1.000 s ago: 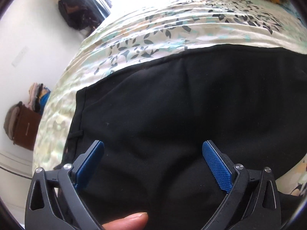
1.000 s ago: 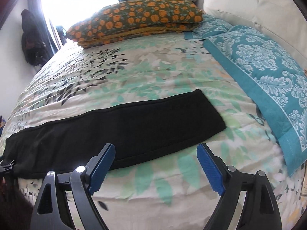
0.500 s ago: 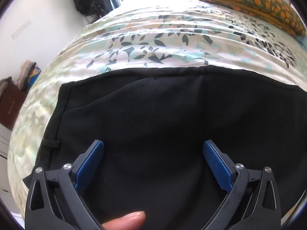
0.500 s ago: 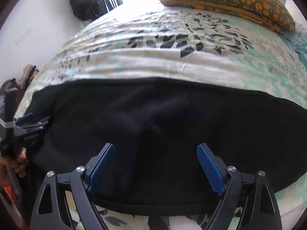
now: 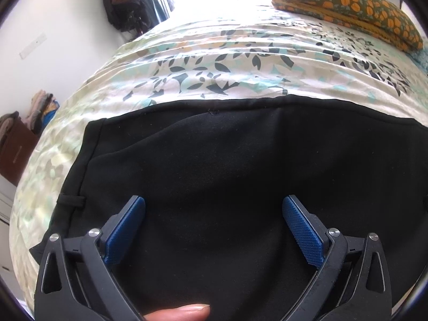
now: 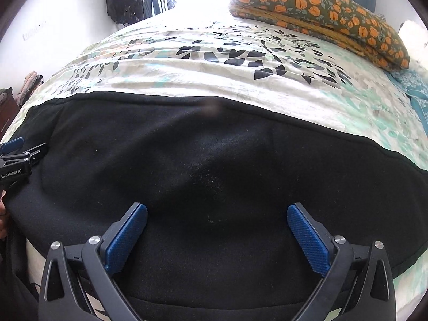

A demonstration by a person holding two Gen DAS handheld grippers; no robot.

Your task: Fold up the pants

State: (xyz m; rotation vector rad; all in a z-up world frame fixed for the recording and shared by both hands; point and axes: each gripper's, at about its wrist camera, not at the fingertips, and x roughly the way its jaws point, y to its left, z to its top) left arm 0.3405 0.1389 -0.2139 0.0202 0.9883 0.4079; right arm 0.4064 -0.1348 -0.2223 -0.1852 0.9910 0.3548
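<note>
Black pants (image 5: 227, 165) lie flat across the floral bedsheet (image 5: 227, 64), folded lengthwise into one long strip. The waistband end with a belt loop (image 5: 71, 200) is at the left in the left wrist view. My left gripper (image 5: 214, 222) is open and empty, hovering over the waist part. My right gripper (image 6: 216, 227) is open and empty over the middle of the pants (image 6: 214, 165). The left gripper also shows at the left edge of the right wrist view (image 6: 18, 155), by the waist end.
An orange-flowered pillow (image 6: 321, 10) lies at the head of the bed. A teal patterned cover (image 6: 417, 91) is at the right. Dark bags (image 5: 125, 2) hang by the window. A brown cabinet with clothes (image 5: 16, 139) stands left of the bed.
My right gripper has swung left and down from the leg end to close over the middle of the pants. My left gripper has turned slightly right over the waist part.
</note>
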